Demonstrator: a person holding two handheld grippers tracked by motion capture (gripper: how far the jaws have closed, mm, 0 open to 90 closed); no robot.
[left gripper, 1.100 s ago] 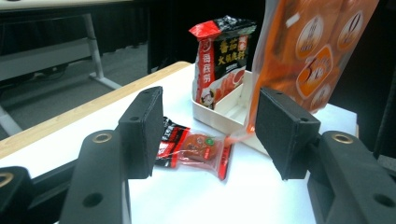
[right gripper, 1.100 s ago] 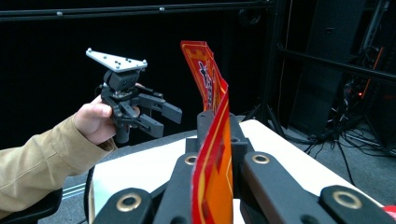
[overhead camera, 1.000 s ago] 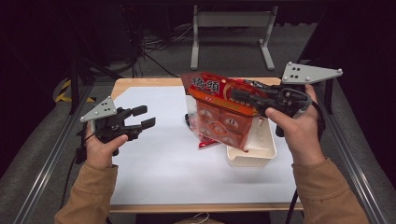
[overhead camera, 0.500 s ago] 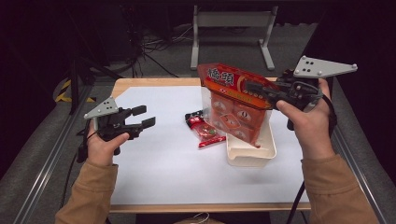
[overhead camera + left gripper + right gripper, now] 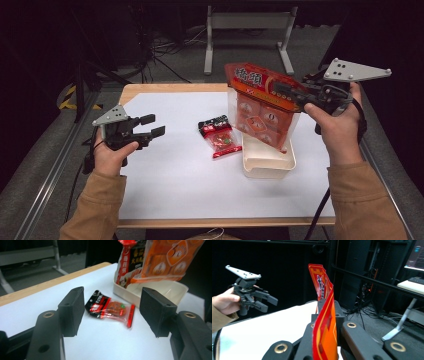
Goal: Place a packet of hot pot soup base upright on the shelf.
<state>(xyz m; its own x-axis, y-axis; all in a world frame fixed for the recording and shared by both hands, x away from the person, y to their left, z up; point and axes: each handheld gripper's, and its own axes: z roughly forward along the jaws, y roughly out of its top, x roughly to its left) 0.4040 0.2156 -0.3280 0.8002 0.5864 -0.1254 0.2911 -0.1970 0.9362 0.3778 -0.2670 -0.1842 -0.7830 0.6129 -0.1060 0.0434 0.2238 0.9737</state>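
A large orange and red snack bag (image 5: 262, 107) hangs tilted over the white tray (image 5: 267, 162), its lower corner down near the tray's inside. My right gripper (image 5: 280, 92) is shut on the bag's top edge (image 5: 322, 287), which stands between the jaws of my right gripper (image 5: 327, 312). A small red and black packet (image 5: 220, 136) lies flat on the white table top, left of the tray. My left gripper (image 5: 154, 126) hovers at the left, open with nothing between its jaws, which have just opened a little. It points at the packet (image 5: 110, 307).
The white sheet (image 5: 170, 170) covers the wooden table. A grey metal stand (image 5: 247, 30) rises beyond the far edge, with cables on the floor. Dark rails run along both sides of the table.
My right gripper has carried the bag to the right, so the small packet now lies uncovered. The left hand has stayed put.
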